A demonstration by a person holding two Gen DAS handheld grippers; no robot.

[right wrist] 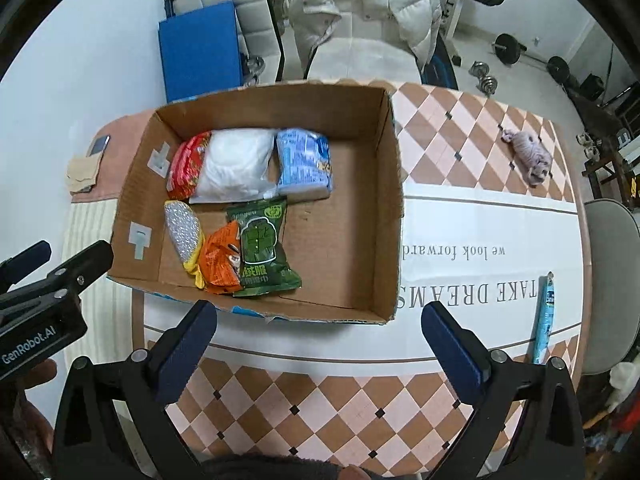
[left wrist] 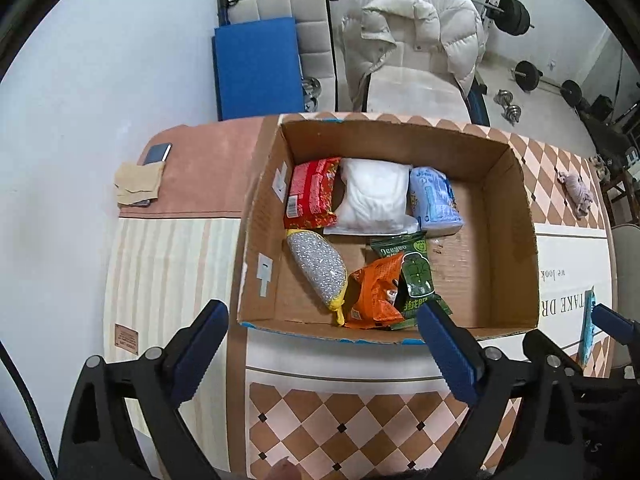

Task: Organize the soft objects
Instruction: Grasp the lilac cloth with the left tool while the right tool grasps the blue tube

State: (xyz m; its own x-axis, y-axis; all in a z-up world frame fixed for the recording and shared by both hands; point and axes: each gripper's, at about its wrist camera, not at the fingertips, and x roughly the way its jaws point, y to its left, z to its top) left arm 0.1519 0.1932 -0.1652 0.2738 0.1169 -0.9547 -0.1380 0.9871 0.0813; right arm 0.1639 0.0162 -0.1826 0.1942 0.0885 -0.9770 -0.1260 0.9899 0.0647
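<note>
Left gripper (left wrist: pixel 322 326) spread wide, empty, hovering before cardboard box (left wrist: pixel 520 216); green packet (left wrist: pixel 416 280) just beyond right fingertip. Right gripper (right wrist: pixel 320 326) also spread, empty.

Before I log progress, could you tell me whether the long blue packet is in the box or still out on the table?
Out. The long blue packet lies on the tablecloth, right of the cardboard box, apart from it.

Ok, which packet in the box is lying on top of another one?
The green packet: its left edge overlaps the orange packet. The red, white and blue ones sit side by side along the back.
</note>
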